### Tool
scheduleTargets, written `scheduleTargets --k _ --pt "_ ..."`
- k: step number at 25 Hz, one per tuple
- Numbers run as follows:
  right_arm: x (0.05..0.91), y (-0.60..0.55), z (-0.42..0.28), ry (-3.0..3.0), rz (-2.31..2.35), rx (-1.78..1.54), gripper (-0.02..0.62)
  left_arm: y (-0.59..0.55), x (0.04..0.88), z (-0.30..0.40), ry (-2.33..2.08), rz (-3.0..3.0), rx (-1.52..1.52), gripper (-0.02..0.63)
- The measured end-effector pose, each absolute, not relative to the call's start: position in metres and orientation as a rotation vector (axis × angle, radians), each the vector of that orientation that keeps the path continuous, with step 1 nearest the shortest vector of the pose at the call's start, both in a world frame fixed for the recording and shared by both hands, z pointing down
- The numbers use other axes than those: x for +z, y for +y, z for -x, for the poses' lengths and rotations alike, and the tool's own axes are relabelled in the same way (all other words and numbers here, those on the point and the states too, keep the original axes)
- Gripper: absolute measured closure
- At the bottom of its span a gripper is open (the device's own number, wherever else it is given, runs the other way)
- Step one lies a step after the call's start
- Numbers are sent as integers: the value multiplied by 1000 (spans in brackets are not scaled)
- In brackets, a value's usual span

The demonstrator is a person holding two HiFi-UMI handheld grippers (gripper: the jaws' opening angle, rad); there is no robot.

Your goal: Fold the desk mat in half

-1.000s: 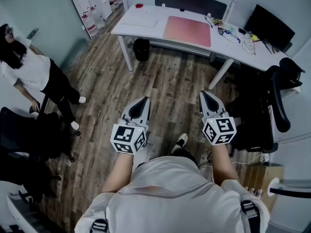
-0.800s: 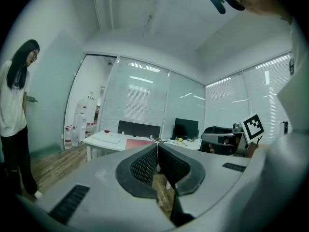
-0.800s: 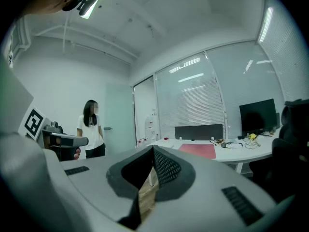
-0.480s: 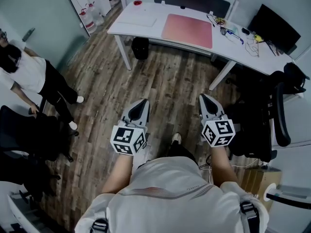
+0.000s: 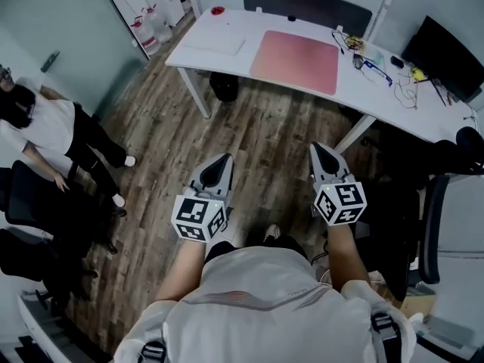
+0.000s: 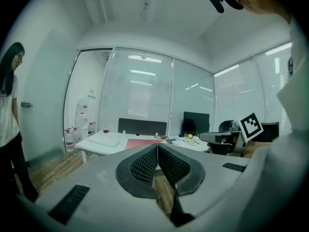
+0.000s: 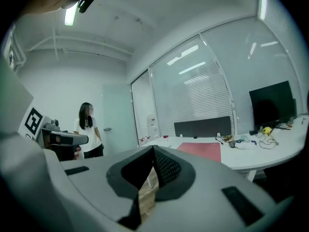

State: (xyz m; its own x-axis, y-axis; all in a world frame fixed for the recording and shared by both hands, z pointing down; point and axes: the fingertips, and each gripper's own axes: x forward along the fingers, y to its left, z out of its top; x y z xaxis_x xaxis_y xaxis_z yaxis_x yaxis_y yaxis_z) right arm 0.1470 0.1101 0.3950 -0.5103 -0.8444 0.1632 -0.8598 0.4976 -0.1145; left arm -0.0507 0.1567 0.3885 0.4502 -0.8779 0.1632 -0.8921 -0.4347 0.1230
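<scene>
A pink desk mat lies flat on the white desk across the room; it also shows as a pink strip in the left gripper view and the right gripper view. My left gripper and right gripper are held side by side at waist height over the wooden floor, well short of the desk. Both are shut with nothing between the jaws. In the left gripper view the right gripper shows at the right.
A person in a white top stands at the left by black chairs. On the desk lie a white pad, a red object, cables and a monitor. A black bin sits under it. An office chair is on my right.
The head view has shifted: the desk and mat now sit slightly lower and further right. The person at the left has moved a little. Both grippers stay shut, side by side.
</scene>
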Motion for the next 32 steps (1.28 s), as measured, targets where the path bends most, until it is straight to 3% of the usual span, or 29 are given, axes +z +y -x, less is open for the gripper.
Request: scheduleTargets --k 9,18,25,32 --pt "410 47 -205 -2615 -1583 437 544 84 385 2 -1476 -2530 81 591" --pt "402 -27 -212 -2554 -1645 405 543 -5 390 -5 -1351 -2571 28 591" --pt "395 -118 -173 -2494 -1632 356 543 -102 390 35 -1322 -2580 6 591" --pt "393 -201 -89 -2476 -1561 277 543 -188 397 111 -1330 -2551 3 591"
